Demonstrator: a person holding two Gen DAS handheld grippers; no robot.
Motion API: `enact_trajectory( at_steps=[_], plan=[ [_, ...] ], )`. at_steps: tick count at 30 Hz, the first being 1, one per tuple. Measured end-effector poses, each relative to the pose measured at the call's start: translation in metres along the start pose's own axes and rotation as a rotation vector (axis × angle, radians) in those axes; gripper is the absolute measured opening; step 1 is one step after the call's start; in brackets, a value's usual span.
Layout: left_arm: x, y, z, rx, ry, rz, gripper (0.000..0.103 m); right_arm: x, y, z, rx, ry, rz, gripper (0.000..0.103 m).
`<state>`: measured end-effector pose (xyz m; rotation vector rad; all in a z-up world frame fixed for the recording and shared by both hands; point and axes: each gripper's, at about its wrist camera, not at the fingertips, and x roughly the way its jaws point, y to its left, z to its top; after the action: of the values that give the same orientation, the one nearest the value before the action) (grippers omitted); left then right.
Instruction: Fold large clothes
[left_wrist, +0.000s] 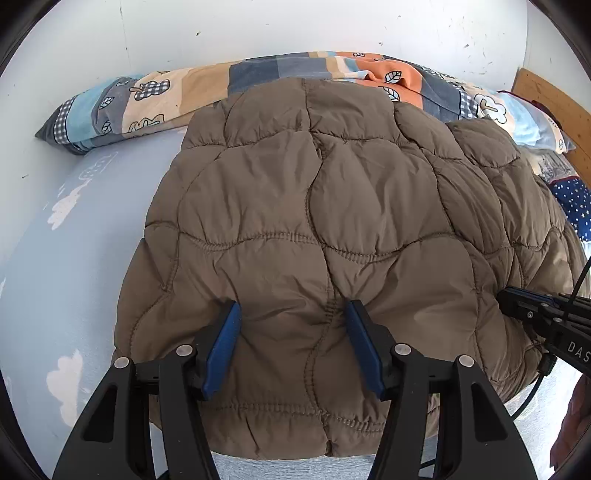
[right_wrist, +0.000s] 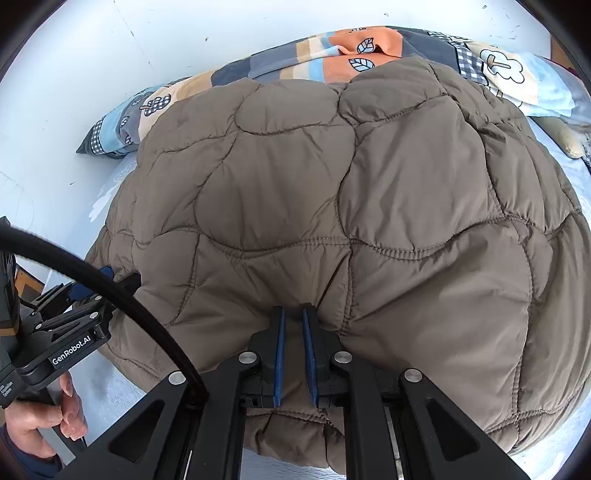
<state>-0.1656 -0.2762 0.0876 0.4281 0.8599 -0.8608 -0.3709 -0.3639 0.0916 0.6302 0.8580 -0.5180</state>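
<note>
A brown quilted puffer jacket (left_wrist: 332, 206) lies folded on a light blue bed sheet (left_wrist: 66, 258), its hem toward me. My left gripper (left_wrist: 293, 306) presses down on the near part of the jacket, its blue pads (left_wrist: 221, 343) apart with a bulge of fabric between them. In the right wrist view the left gripper (right_wrist: 118, 277) sits at the jacket's (right_wrist: 369, 184) left edge. My right gripper (right_wrist: 293, 310) is shut, with a thin pinch of jacket fabric between its pads and creases running out from the tips. From the left wrist view the right gripper (left_wrist: 511, 299) reaches in at the jacket's right side.
A patchwork quilt (left_wrist: 258, 77) lies bunched along the white wall behind the jacket. A wooden headboard (left_wrist: 554, 103) and a blue star-print cloth (left_wrist: 572, 199) sit at the right. A person's hand (right_wrist: 44, 421) grips the left tool, and a black cable (right_wrist: 110, 288) arcs across.
</note>
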Motion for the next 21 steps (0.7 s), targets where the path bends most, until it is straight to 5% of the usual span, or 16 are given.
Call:
enact_trajectory(
  at_steps=[21],
  plan=[
    [0.0033,-0.0069,0.0024,0.042,-0.006,0.045,0.061,0.0017,-0.0003,0.0017,0.000,0.009,0.009,0.011]
  ],
)
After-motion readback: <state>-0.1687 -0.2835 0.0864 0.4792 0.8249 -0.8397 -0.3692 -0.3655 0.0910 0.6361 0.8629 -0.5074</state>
